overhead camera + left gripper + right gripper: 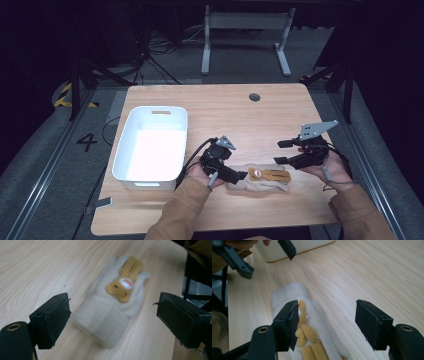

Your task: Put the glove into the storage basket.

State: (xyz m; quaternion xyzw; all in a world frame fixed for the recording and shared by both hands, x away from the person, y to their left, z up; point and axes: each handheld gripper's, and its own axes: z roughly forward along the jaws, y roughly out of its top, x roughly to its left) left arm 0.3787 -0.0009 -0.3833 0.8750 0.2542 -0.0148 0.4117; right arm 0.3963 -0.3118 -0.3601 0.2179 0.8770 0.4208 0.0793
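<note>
A fluffy white glove (pixel 255 185) with a tan plush animal (pixel 270 175) sewn on its back lies flat near the table's front edge. My left gripper (pixel 239 173) stands open just left of the glove's cuff. In the left gripper view the glove (pixel 110 315) lies ahead between the two spread jaws of that gripper (pixel 113 302), untouched. My right gripper (pixel 282 151) is open to the right of the glove's fingers and above them. In the right gripper view its own jaws (pixel 327 307) hang wide over the glove (pixel 287 293), and the left gripper (pixel 264 255) shows beyond.
A white plastic bin (pixel 157 108) stands on the left half of the wooden table (pixel 240 115), close behind the left hand; its wall (pixel 312 245) also shows in the right gripper view. A round cable grommet (pixel 254 97) sits at the far edge.
</note>
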